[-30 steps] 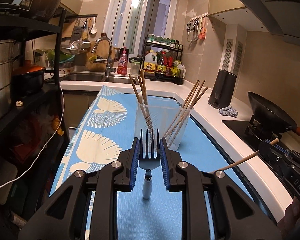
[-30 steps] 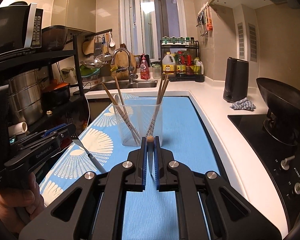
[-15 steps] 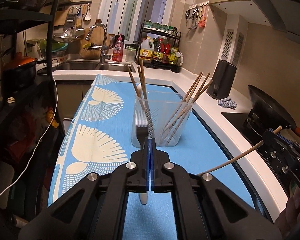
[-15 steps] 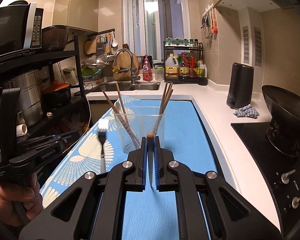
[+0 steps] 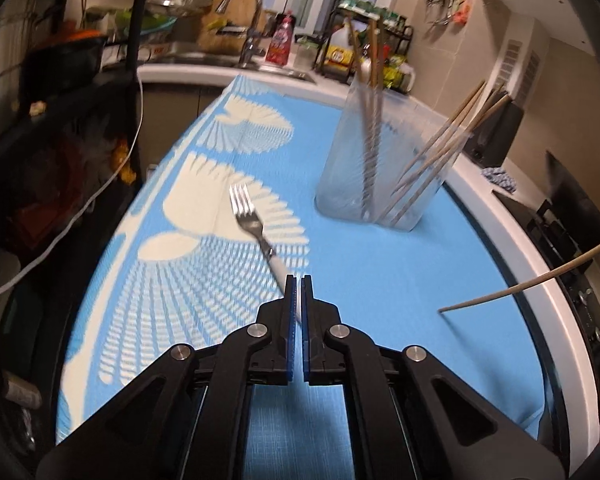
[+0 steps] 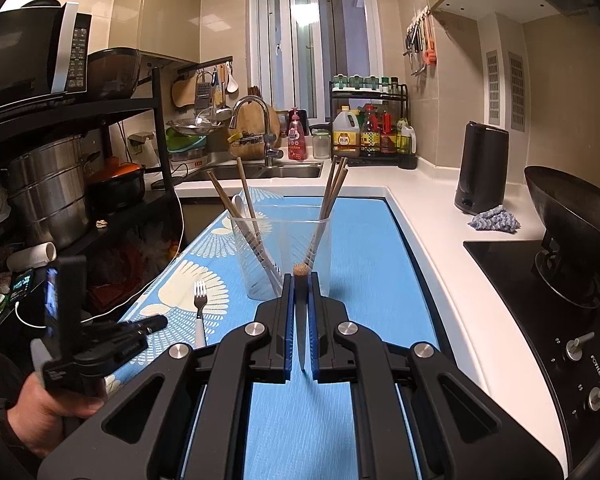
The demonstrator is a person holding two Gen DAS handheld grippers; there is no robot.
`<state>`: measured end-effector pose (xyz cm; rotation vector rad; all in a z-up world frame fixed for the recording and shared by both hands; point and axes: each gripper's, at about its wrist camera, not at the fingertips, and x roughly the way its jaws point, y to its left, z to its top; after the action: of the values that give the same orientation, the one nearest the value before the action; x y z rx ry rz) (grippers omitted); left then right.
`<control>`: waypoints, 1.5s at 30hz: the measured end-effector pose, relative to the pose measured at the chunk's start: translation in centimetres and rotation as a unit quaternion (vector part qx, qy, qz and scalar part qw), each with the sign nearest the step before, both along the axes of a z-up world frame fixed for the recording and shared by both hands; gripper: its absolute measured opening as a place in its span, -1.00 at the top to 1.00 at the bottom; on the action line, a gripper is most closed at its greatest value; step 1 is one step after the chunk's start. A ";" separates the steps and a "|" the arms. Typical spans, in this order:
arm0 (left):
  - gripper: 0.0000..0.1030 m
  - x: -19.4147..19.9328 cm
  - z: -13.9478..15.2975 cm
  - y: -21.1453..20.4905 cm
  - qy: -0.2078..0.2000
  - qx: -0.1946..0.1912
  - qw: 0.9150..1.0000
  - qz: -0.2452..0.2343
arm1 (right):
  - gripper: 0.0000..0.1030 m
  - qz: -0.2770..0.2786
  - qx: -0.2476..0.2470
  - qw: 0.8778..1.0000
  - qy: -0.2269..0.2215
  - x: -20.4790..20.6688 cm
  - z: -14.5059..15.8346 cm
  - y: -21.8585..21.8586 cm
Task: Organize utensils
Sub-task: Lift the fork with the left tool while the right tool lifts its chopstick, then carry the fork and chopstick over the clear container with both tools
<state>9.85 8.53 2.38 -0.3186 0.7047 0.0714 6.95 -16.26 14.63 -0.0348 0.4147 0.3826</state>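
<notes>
A fork (image 5: 252,224) with a white handle lies on the blue mat (image 5: 380,264), tines pointing away; it also shows in the right wrist view (image 6: 199,307). My left gripper (image 5: 299,280) is shut, its tips touching the fork's handle end, low over the mat. The clear cup (image 5: 384,160) holds several wooden chopsticks and stands beyond, to the right; it also shows in the right wrist view (image 6: 280,256). My right gripper (image 6: 300,280) is shut on a single wooden chopstick (image 6: 300,272), whose long shaft shows in the left wrist view (image 5: 532,284).
A sink and tap (image 6: 260,140) lie at the far end. A black shelf with pots (image 6: 52,196) stands on the left. A bottle rack (image 6: 368,132), a black kettle (image 6: 482,172), a cloth (image 6: 494,218) and a hob with a wok (image 6: 572,216) stand on the right.
My left gripper closed on the upright fork, then swung down and left. The fork now lies flat on the mat. My right gripper kept holding its chopstick almost still.
</notes>
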 end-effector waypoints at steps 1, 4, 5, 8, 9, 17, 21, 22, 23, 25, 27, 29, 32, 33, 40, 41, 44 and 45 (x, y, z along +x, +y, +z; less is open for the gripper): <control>0.85 0.3 -0.5 -0.2 0.008 -0.005 1.000 0.000 | 0.87 0.000 0.003 1.000 -0.001 -0.1 -0.1 -0.1; 0.01 0.8 -1.3 -1.5 0.017 0.004 1.000 0.009 | 0.87 -0.001 0.008 1.000 -0.002 -0.3 -0.3 -0.5; 0.01 1.1 -1.5 -2.0 0.020 0.010 1.000 0.010 | 0.87 0.000 0.008 1.000 -0.002 -0.3 -0.3 -0.6; 0.04 2.2 -2.2 -3.7 0.045 0.037 0.998 0.021 | 0.87 0.002 0.008 1.000 -0.002 -0.3 -0.2 -0.6; 0.10 2.3 -2.5 -4.1 0.054 0.044 0.997 0.027 | 0.87 0.003 0.007 1.000 -0.003 -0.3 -0.2 -0.6; 0.53 3.2 -3.3 -5.3 0.097 0.091 0.989 0.067 | 0.87 0.003 0.005 1.000 -0.006 -0.5 0.1 -0.7; 0.60 2.7 -3.3 -4.9 0.096 0.088 0.989 0.070 | 0.87 0.004 0.005 1.000 -0.009 -0.8 0.6 -0.8; 0.61 2.3 -3.2 -4.8 0.095 0.089 0.989 0.069 | 0.87 0.004 0.005 1.000 -0.010 -0.9 0.7 -0.9; 0.63 2.3 -3.2 -4.7 0.094 0.089 0.989 0.068 | 0.87 0.004 0.004 1.000 -0.011 -0.9 0.7 -0.9; 0.64 1.7 -2.9 -4.5 0.089 0.091 0.990 0.065 | 0.87 0.003 0.006 1.000 -0.012 -1.1 0.9 -1.0; 0.65 1.2 -2.3 -4.3 0.082 0.092 0.990 0.064 | 0.87 0.003 0.008 1.000 -0.012 -1.1 1.1 -1.1; 0.66 0.5 -1.5 -4.3 0.070 0.098 0.991 0.061 | 0.87 0.003 0.009 1.000 -0.013 -1.2 1.2 -1.1; 0.66 -0.6 -0.1 -4.2 0.052 0.103 0.992 0.053 | 0.87 0.003 0.009 1.000 -0.013 -1.3 1.3 -1.1; 0.66 -1.0 0.4 -4.2 0.044 0.104 0.992 0.051 | 0.87 0.003 0.009 1.000 -0.013 -1.3 1.3 -1.1; 0.66 -3.7 6.0 -3.9 -0.048 0.126 0.991 0.024 | 0.87 0.002 0.009 1.000 -0.011 -1.2 1.4 -1.1; 0.66 -3.9 6.7 -4.0 -0.059 0.130 0.990 0.017 | 0.87 0.002 0.010 1.000 -0.010 -1.2 1.5 -1.2; 0.67 -4.0 8.7 -3.8 -0.082 0.131 0.988 -0.004 | 0.87 0.001 0.011 1.000 -0.006 -1.2 1.9 -1.3; 0.67 -3.9 9.2 -3.6 -0.085 0.127 0.988 -0.009 | 0.87 0.001 0.012 1.000 -0.004 -1.2 2.2 -1.4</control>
<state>5.97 4.90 11.57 -0.0723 0.5223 0.1155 5.76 -17.67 16.79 -0.0132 0.4018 0.3891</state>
